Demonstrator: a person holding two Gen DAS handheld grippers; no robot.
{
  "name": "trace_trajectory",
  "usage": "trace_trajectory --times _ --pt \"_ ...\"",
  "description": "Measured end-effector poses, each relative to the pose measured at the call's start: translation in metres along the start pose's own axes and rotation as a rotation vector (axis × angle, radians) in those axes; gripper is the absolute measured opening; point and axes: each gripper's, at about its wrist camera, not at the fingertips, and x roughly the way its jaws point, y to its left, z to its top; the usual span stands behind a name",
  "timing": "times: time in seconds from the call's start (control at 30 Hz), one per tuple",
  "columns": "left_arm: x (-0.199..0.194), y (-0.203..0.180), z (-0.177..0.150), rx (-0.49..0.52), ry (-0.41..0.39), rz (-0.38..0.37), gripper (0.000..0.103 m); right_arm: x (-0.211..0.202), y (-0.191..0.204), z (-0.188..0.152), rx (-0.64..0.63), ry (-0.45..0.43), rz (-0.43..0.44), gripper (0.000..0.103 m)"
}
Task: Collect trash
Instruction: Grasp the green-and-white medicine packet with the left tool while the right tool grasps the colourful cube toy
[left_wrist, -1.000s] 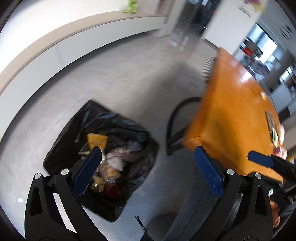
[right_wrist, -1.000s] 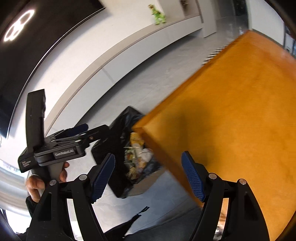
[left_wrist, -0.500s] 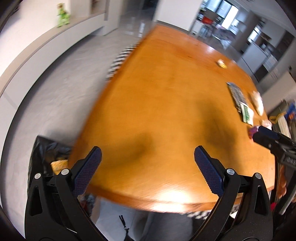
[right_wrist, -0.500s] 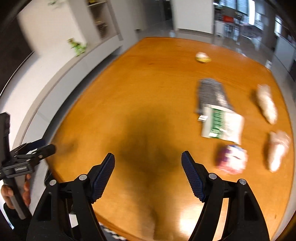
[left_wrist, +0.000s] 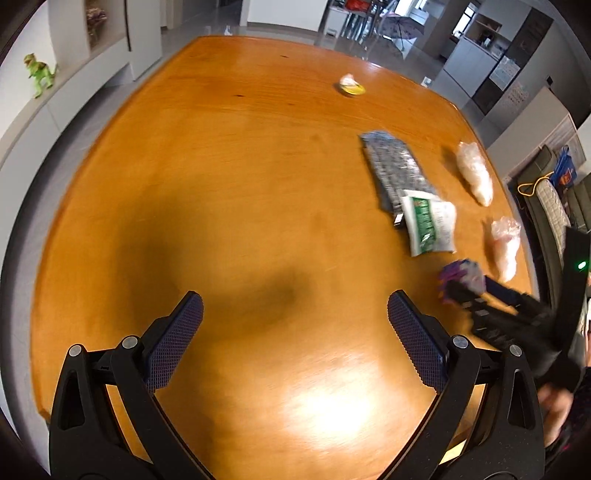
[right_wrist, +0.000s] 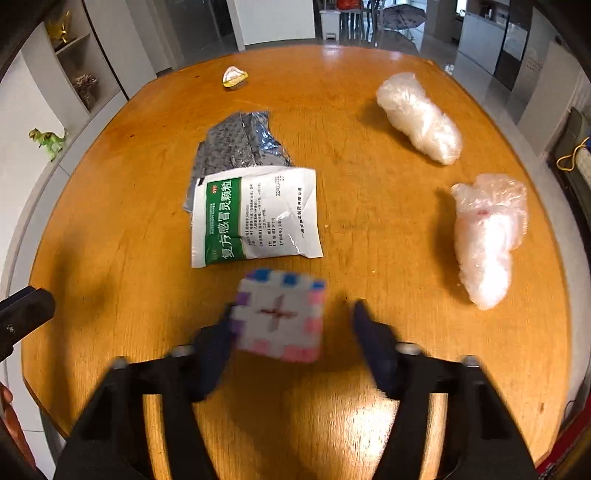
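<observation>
The round orange table (right_wrist: 369, 206) fills my view. On it lie a white-and-green sachet (right_wrist: 255, 216) overlapping a grey foil wrapper (right_wrist: 236, 147), two crumpled clear plastic bags (right_wrist: 419, 116) (right_wrist: 485, 236) off to the right, and a small yellow-and-white scrap (right_wrist: 234, 77) at the far edge. My right gripper (right_wrist: 291, 332) is closing around a pastel cube (right_wrist: 280, 314), the right pad not yet touching. My left gripper (left_wrist: 295, 339) hangs wide apart over bare wood.
</observation>
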Motion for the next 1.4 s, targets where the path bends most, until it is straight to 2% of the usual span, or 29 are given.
trace_trajectory --times 0.2,0.4,0.67,0.77,0.93,1.13,1.27,1.37,1.4 --pt "0.023 -0.059 0.012 0.037 0.041 -0.019 0.097 -0.024 -0.039 -0.025 0.083 -0.021 0.066 0.042" --pt "0.054 -0.113 0.018 -0.021 0.063 -0.025 0.097 -0.040 -0.079 -0.061 0.150 -0.020 0.081 0.042" --pt "0.100 -0.164 0.033 -0.082 0.106 0.040 0.097 -0.051 -0.109 -0.084 0.189 -0.027 0.093 0.042" --pt "0.113 -0.172 0.037 -0.098 0.106 0.088 0.097 -0.054 -0.114 -0.089 0.192 -0.027 0.098 0.042" --pt "0.121 -0.181 0.043 -0.067 0.071 0.168 0.097 -0.055 -0.110 -0.089 0.183 -0.027 0.095 0.042" --pt "0.112 -0.166 0.049 -0.089 0.044 0.211 0.097 -0.049 -0.104 -0.082 0.172 -0.024 0.112 0.042" --pt "0.128 -0.167 0.055 -0.015 0.081 0.230 0.097 -0.045 -0.105 -0.079 0.174 -0.022 0.118 0.042" --pt "0.126 -0.169 0.049 0.075 0.030 0.196 0.092 -0.044 -0.104 -0.078 0.174 -0.022 0.116 0.042" --pt "0.123 -0.169 0.047 0.091 0.020 0.190 0.087 -0.043 -0.104 -0.078 0.173 -0.022 0.115 0.042"
